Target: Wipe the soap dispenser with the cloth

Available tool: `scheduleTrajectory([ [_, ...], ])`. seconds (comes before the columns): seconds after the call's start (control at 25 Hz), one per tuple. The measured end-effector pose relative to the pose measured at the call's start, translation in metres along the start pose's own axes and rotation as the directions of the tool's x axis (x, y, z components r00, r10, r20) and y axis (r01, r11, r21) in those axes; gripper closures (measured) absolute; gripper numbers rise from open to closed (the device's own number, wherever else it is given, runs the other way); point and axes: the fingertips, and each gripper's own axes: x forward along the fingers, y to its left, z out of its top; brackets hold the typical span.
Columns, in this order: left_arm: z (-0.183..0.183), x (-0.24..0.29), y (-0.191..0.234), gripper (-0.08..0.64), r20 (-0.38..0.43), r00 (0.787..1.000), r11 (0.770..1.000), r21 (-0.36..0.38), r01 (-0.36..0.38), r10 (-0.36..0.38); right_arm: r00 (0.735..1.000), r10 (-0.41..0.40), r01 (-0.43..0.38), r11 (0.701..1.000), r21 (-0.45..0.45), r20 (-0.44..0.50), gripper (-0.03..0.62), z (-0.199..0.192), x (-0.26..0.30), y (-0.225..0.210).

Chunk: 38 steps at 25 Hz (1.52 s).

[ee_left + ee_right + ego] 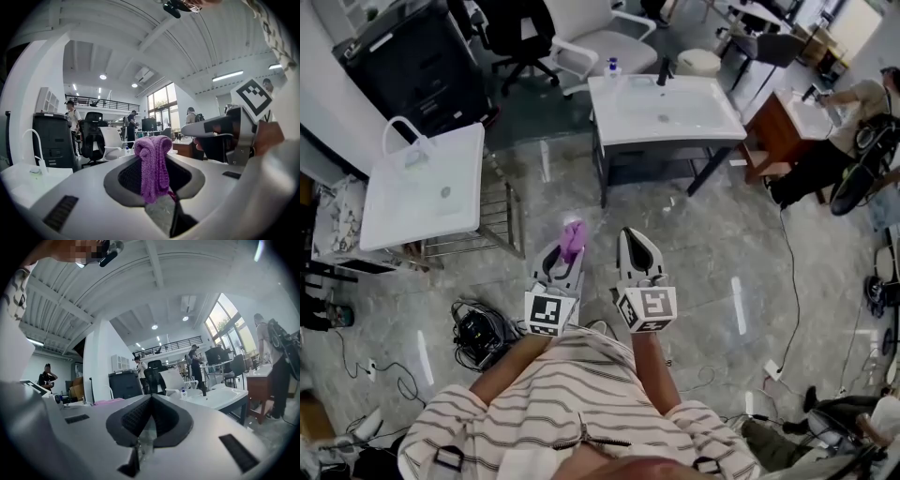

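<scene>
A purple cloth is pinched in my left gripper, which is shut on it; in the left gripper view the cloth hangs folded between the jaws. My right gripper is beside it, shut and empty; in the right gripper view its tip shows nothing between the pads. The soap dispenser, a small bottle with a blue top, stands on the far left corner of the white sink counter well ahead of both grippers. It also shows small in the right gripper view, the dispenser on the counter.
A second white sink on a metal rack stands at the left. A black faucet rises on the far sink. Office chairs lie beyond. Cables and a black box lie on the floor at my left. A person is at right.
</scene>
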Motion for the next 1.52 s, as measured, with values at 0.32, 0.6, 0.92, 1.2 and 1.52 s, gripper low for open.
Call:
scheduleTrajectory([
  [0.32,-0.004,0.1,0.053,0.445,0.031,0.999,0.999,-0.047,-0.018,0.02,1.0,0.012,-0.012,1.0,-0.026,-0.003,0.591,0.004,0.099,-0.049],
  [0.6,0.014,0.212,0.132,0.445,0.025,1.0,0.999,-0.043,-0.007,0.008,1.0,0.016,-0.016,1.0,-0.024,-0.007,0.586,0.026,0.229,-0.093],
  [0.92,0.054,0.333,0.212,0.445,0.045,0.998,0.999,-0.028,0.045,-0.044,1.0,-0.006,0.005,0.999,-0.034,-0.004,0.583,0.066,0.361,-0.136],
  [1.2,0.058,0.406,0.254,0.445,0.034,0.997,0.997,-0.032,0.074,-0.073,0.999,-0.034,0.033,0.999,-0.038,-0.036,0.583,0.068,0.439,-0.171],
  [1.52,0.035,0.455,0.271,0.445,-0.022,0.997,0.996,-0.062,0.071,-0.072,0.996,-0.022,0.02,1.0,-0.018,-0.083,0.583,0.048,0.484,-0.201],
])
